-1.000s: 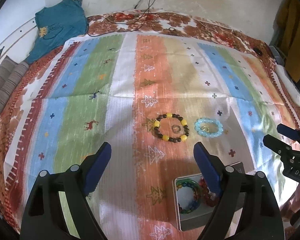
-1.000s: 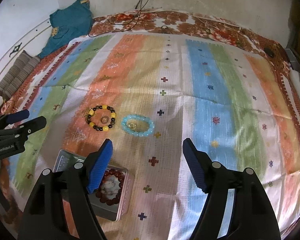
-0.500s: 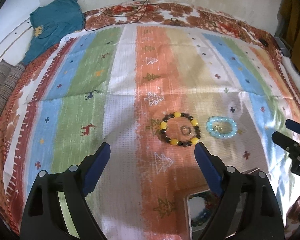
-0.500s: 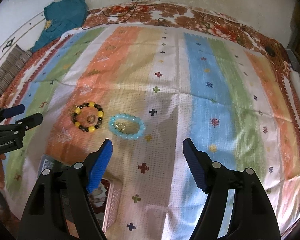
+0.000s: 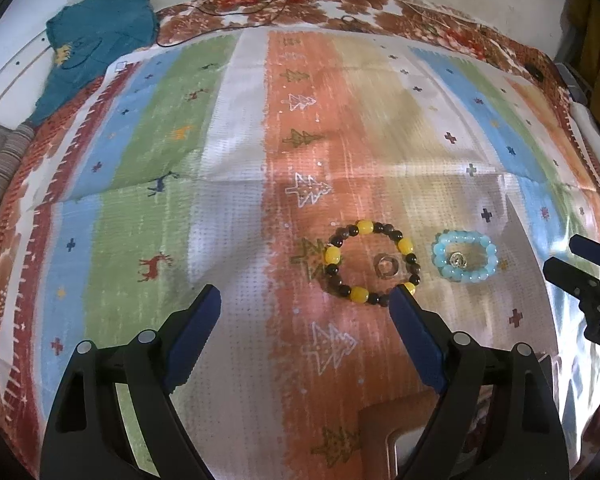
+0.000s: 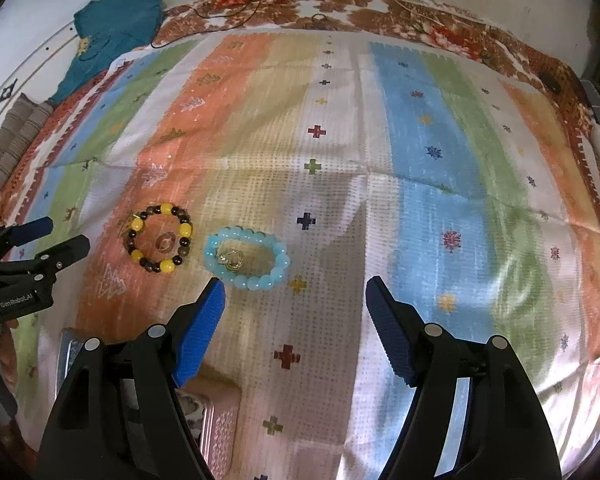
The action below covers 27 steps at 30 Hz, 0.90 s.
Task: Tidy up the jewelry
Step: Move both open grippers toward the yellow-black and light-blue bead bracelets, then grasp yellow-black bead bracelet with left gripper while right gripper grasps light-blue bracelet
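A yellow-and-brown bead bracelet (image 5: 370, 262) lies on the striped cloth with a small ring (image 5: 386, 267) inside it. A pale blue bead bracelet (image 5: 464, 257) lies just right of it, with a gold ring (image 5: 457, 259) inside. Both bracelets also show in the right wrist view: the yellow-brown one (image 6: 159, 238) and the blue one (image 6: 246, 258). My left gripper (image 5: 305, 338) is open and empty, just short of the yellow-brown bracelet. My right gripper (image 6: 294, 330) is open and empty, just short of the blue bracelet. A metal tin (image 6: 216, 428) sits under my right gripper, mostly hidden.
The striped cloth (image 5: 236, 216) covers a floral bedspread (image 5: 340, 4). A teal shirt (image 5: 96, 36) lies at the far left corner, with black cables (image 5: 260, 4) along the back wall. Folded grey fabric (image 5: 0, 160) sits at the left edge.
Both grippers have moved forward toward the bracelets. The tin with its bracelets has slid down out of the left view and mostly under the right gripper. Both jaws stayed open.
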Motion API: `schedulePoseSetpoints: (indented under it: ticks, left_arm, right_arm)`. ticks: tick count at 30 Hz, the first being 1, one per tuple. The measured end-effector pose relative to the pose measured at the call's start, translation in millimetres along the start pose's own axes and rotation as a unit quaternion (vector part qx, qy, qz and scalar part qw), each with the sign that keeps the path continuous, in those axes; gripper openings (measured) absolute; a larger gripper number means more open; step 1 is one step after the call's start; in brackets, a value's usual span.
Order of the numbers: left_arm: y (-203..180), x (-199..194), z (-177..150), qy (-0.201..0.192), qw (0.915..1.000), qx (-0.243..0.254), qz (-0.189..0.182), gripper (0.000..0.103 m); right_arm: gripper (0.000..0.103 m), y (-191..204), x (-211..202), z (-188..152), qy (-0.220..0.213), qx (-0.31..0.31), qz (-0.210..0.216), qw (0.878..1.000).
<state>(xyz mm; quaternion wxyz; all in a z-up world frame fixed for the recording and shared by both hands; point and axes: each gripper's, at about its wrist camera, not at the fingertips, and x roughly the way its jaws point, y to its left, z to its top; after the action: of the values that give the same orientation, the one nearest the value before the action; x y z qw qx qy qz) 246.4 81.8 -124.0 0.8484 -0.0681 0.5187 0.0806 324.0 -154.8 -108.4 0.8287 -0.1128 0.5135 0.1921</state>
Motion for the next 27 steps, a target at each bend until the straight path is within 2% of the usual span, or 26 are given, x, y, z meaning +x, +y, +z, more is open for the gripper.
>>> schedulePoseSetpoints:
  ticks: [11,14,20,26,27]
  left_arm:
    - [0,25,11,0.016,0.9998,-0.004,-0.014,0.083]
    - [-1,31,12,0.024,0.9996,0.003,-0.014,0.076]
    - [-4,40,15,0.029,0.9994,0.011,-0.018,0.076]
    - [-1,55,16,0.046,0.9988,0.01,-0.014,0.067]
    - [-1,59,15,0.052,0.9985,0.012,-0.014,0.066]
  right_arm:
    - [0.073,-1,30,9,0.021,0.005,-0.002,1.0]
    - [0.073,2,36,10,0.024,-0.002,-0.007,1.0]
    - [0.073,3,48,16,0.03,-0.003,-0.011,0.999]
    - [0.072,9,65,18,0.044,-0.013,-0.021,0.999]
    - [0.069,9,68,17,0.046,-0.013,-0.022,0.999]
